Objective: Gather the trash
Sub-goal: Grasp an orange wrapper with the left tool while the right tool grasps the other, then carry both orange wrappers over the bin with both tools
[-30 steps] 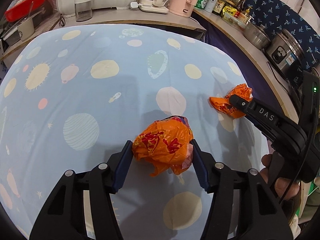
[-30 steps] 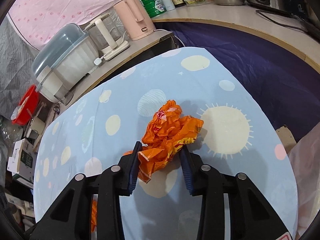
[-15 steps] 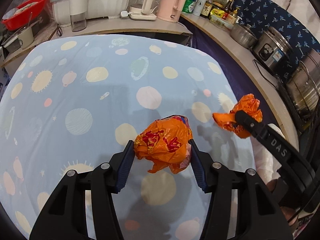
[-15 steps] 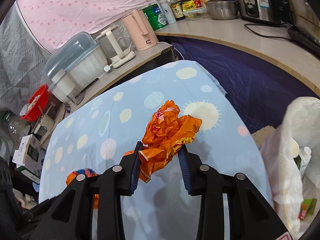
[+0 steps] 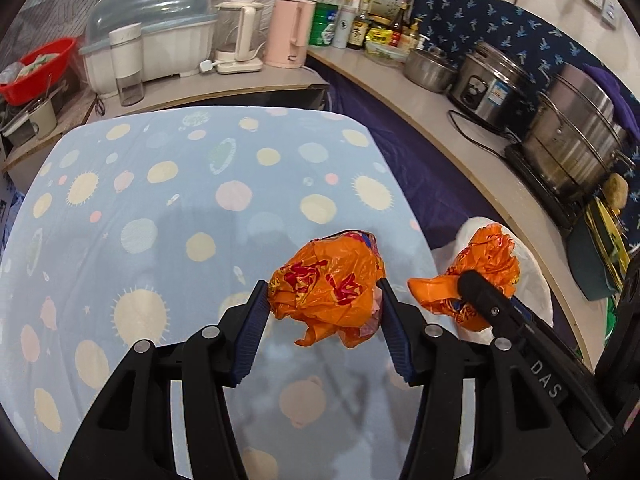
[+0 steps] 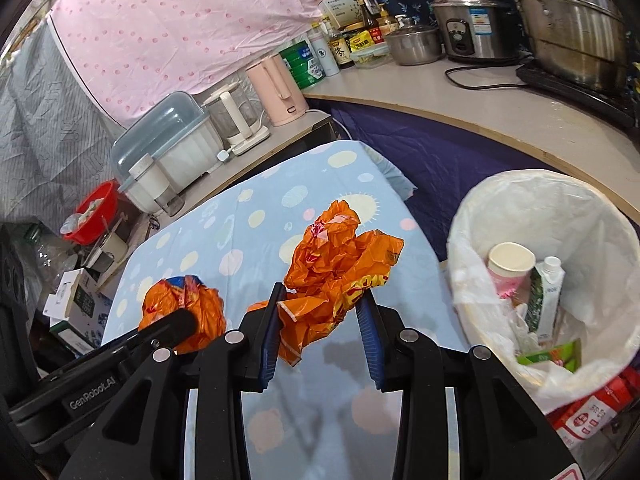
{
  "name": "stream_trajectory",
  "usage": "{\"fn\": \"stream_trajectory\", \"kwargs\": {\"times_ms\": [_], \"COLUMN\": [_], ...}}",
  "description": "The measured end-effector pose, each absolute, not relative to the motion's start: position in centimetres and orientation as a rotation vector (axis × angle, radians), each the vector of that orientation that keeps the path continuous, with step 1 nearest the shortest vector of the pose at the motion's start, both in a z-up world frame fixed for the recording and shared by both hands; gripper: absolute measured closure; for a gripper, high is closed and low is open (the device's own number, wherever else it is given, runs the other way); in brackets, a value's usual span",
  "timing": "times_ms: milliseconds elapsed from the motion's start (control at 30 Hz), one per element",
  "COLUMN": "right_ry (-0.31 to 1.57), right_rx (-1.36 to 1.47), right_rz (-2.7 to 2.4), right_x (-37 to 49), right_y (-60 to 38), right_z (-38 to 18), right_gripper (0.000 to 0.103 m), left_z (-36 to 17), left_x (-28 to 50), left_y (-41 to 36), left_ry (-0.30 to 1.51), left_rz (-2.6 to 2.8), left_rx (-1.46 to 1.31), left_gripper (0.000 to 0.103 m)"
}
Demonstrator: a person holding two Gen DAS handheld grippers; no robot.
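Two crumpled orange bags are being carried at once, one in each of my grippers; my left gripper (image 5: 322,304) is clamping the rounder orange bag (image 5: 328,280) between its blue pads (image 5: 252,336), holding it in the air above the bench (image 5: 160,208) with its pale blue cloth of suns and spots; my right gripper (image 6: 320,312) is pinching the longer, ragged orange wrapper (image 6: 336,272) at a narrower spread, the crumpled top sticking up past the fingertips; that wrapper is hanging over the bench's edge, just beside the white-lined trash bin (image 6: 480,216); inside the bin a paper cup (image 6: 510,264), a small carton (image 6: 546,296) and a green packet (image 6: 552,356) are lying; behind the bench a pink kettle (image 5: 290,32) is standing on the far shelf.
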State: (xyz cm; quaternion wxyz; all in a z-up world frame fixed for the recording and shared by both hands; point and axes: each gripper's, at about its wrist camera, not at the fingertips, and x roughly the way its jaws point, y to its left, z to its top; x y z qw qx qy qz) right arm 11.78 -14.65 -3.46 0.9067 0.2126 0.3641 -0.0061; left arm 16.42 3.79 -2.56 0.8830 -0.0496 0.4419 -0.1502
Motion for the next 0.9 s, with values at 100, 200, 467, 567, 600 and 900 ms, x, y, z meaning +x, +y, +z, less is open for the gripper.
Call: {"fn": "stream_trajectory", "kwargs": {"times_ms": [100, 200, 467, 567, 600, 900], "right_ry": [0.742, 0.731, 0.699, 0.687, 0.683, 0.652], "right_rx": [0.446, 0.452, 0.476, 0.488, 0.490, 0.522], "right_rz": [-0.022, -0.032, -0.073, -0.094, -0.100, -0.158], "right_x": [10.0, 8.5, 5.0, 3.9, 3.6, 1.2], "right_y": [-15.6, -16.4, -19.3, -20.5, -20.8, -24.0], "right_z": [-3.2, -2.9, -2.5, -2.3, -2.3, -2.0], "right_gripper": [0.069, 0.069, 0.069, 0.069, 0.069, 0.069], "left_z": [-2.0, -1.6, -0.8, -0.6, -0.5, -0.2], "left_x": [15.2, 14.0, 11.5, 10.9, 10.7, 9.3], "left_y": [2.6, 1.3, -2.1, -3.3, -3.7, -7.0], "left_ry": [0.909, 0.901, 0.882, 0.878, 0.877, 0.870], "left_rz": [-0.333, -0.354, -0.405, -0.423, -0.429, -0.480], "left_rx": [-0.083, -0.061, -0.006, 0.008, 0.013, 0.056], "left_gripper": [0.052, 0.052, 0.052, 0.052, 0.052, 0.052]}}
